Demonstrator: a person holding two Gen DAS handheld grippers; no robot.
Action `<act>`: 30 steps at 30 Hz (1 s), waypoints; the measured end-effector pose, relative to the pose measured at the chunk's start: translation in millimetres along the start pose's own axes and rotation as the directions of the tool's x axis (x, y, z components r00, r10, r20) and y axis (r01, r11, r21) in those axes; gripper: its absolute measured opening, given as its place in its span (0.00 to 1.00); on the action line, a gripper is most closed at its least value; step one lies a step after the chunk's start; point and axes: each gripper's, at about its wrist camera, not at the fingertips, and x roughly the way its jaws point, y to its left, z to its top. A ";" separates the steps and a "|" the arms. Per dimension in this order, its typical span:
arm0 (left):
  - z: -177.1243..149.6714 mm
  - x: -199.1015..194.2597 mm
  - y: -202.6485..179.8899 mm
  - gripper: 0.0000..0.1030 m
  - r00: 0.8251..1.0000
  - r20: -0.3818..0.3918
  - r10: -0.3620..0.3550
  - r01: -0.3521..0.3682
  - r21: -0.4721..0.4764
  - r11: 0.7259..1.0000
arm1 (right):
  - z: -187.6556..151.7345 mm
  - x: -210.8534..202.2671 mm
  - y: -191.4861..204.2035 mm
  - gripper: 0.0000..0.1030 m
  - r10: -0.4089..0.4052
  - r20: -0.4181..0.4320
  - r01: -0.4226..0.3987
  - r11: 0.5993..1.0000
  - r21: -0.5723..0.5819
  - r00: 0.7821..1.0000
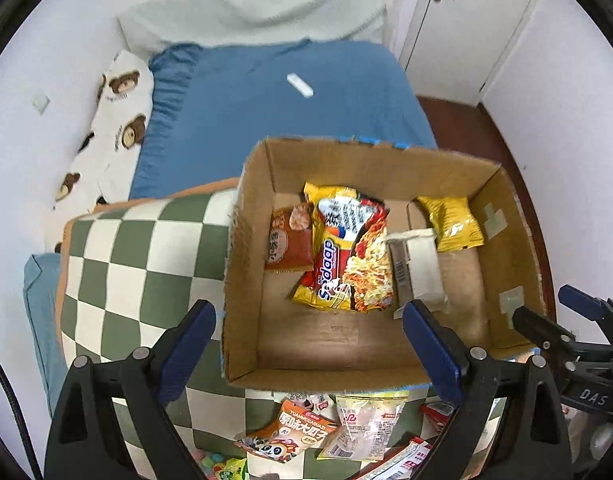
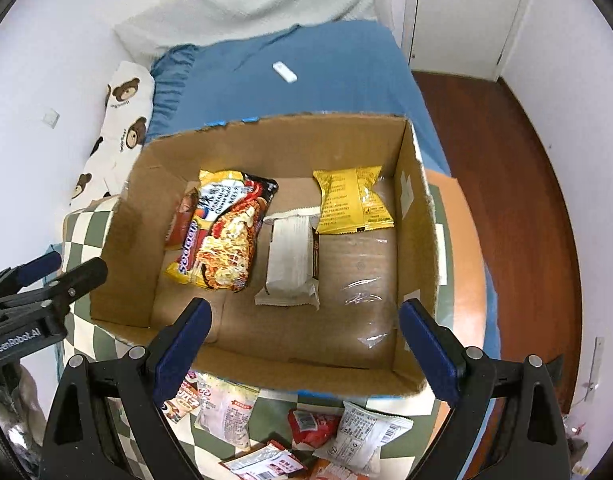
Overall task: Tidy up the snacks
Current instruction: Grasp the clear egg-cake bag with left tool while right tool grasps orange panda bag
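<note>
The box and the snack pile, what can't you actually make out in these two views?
- Brown packet: both views, mostly covered by the noodle pack.
- Loose snacks in front of the box: cut off by the bottom edge and by the claw arms, both views.
- White pack: right view shows only its blank back, left view only a barcode.
- Small white item on the bed: too small to identify.

Left gripper (image 1: 310,332) fingers spread wide, right gripper (image 2: 306,332) likewise, both empty

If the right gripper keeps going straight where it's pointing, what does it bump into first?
Probably the bare floor of the cardboard box, just in front of the white packet. The open right gripper aims there, though depth is unclear.
</note>
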 end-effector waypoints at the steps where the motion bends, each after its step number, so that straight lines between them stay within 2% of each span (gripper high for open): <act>1: -3.7 -7.8 -0.5 0.93 1.000 0.024 0.000 0.000 0.004 1.000 | -3.0 -5.0 1.7 0.94 -0.003 0.016 0.003 1.000 -0.001 1.000; 5: -20.7 -38.2 -4.3 0.93 0.993 0.116 0.003 -0.006 0.022 1.000 | -20.1 -33.4 7.4 0.94 -0.027 0.106 0.028 1.000 -0.013 0.994; 10: -47.9 -69.3 -8.3 0.93 0.976 0.219 0.000 -0.008 0.036 0.999 | -48.3 -70.2 13.9 0.94 -0.042 0.210 0.046 0.999 -0.013 0.977; 14: -68.3 -84.3 -9.4 0.93 0.967 0.254 -0.012 0.000 0.046 0.999 | -72.3 -98.5 18.9 0.94 -0.040 0.276 0.044 0.999 -0.008 0.960; 18: -98.1 -92.0 -9.7 0.93 0.965 0.261 -0.016 -0.001 0.065 0.998 | -99.8 -115.6 19.2 0.94 0.009 0.297 -0.012 1.000 0.007 0.955; 21: -128.6 -81.7 -11.4 0.93 0.974 0.227 -0.012 -0.006 0.078 0.997 | -129.8 -112.6 15.5 0.94 0.056 0.269 -0.065 0.998 0.026 0.961; 24: -164.0 -54.3 -16.2 0.93 0.987 0.159 0.012 -0.028 0.099 0.995 | -166.3 -89.2 5.4 0.94 0.082 0.201 -0.099 0.992 0.075 0.976; 27: -197.8 -9.2 -29.1 0.93 1.000 0.020 0.012 -0.014 0.149 0.989 | -202.5 -47.3 -17.5 0.87 0.133 0.100 -0.151 0.968 0.202 0.986; 30: -225.2 27.2 -44.5 0.93 0.997 -0.058 0.044 -0.031 0.209 0.977 | -231.0 -1.9 -42.0 0.87 0.144 0.006 -0.138 0.931 0.339 0.990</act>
